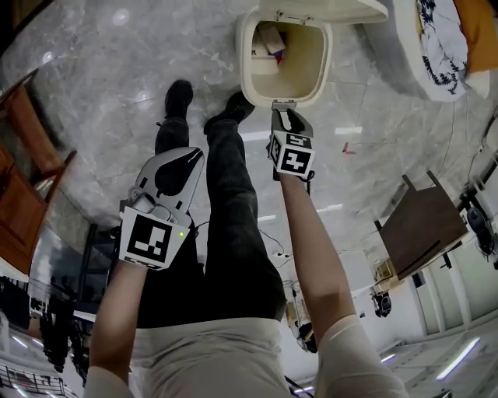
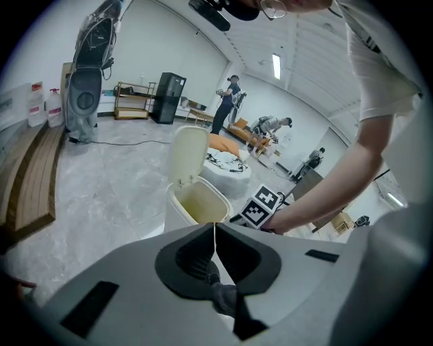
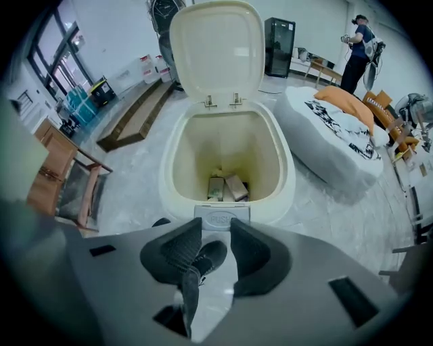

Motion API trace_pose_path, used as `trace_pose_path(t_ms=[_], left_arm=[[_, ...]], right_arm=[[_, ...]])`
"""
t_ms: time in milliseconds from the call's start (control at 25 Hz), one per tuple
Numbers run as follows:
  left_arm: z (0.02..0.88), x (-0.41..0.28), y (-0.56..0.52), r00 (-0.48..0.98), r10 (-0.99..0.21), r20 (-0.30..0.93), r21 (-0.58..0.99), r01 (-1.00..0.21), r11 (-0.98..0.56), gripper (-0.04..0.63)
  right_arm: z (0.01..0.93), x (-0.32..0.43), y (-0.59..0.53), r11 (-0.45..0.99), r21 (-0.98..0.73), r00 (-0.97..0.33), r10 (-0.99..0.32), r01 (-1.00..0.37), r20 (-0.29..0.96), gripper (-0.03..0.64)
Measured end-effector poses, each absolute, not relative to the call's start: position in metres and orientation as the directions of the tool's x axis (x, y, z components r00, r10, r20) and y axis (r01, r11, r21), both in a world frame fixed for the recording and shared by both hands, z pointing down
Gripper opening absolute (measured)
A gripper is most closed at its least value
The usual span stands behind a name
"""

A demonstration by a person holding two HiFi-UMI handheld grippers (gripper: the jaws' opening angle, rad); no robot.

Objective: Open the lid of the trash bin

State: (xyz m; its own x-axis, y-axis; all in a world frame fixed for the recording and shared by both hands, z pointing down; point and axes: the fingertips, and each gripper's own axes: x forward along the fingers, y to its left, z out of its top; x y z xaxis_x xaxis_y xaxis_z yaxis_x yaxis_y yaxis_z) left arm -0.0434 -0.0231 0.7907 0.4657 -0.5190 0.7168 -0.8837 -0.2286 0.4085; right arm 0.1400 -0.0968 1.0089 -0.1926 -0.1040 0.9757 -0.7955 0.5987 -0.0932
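Observation:
The cream trash bin (image 1: 245, 62) stands on the marble floor with its lid (image 1: 327, 9) swung up and back. In the right gripper view the lid (image 3: 216, 51) stands upright on its hinges over the bin's rim (image 3: 169, 169), and small boxes (image 3: 226, 188) lie at the bottom. My right gripper (image 1: 284, 116) points steeply down at the bin's front edge, just above the grey push button (image 3: 222, 217). It is open with nothing between the jaws (image 3: 215, 228). My left gripper (image 1: 191, 153) hangs back over the person's leg, shut and empty (image 2: 215, 226), and sees the bin (image 2: 177, 209) ahead.
The person's black shoes (image 1: 233, 105) stand just in front of the bin. A white printed cushion (image 1: 436, 47) lies to the bin's right. A brown wooden stand (image 1: 420, 225) is at right, wooden furniture (image 1: 23, 194) at left. People (image 2: 226, 101) stand far behind.

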Motion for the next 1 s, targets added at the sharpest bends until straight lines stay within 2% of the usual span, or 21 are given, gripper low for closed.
trace_pose_path(t_ms=[240,680,1000], left_arm=[[0.78,-0.043,-0.024,0.463,-0.523,0.715,0.379,-0.886,-0.266,0.021],[0.745,-0.04,-0.032,0.457,-0.538,0.708,0.361,-0.889,-0.281,0.021],[0.713,-0.027,-0.038,0.459,-0.549,0.698,0.362,-0.888,-0.282,0.021]], right_arm=[[1.012,0.144,-0.096,0.609,-0.149,-0.217,-0.039,-0.779,0.975,0.147],[0.947,0.16,-0.127,0.62,-0.136,-0.268,-0.124,-0.773,0.955,0.147],[0.879,0.15,-0.143,0.656,-0.153,-0.35,-0.181,-0.74,0.919,0.133]])
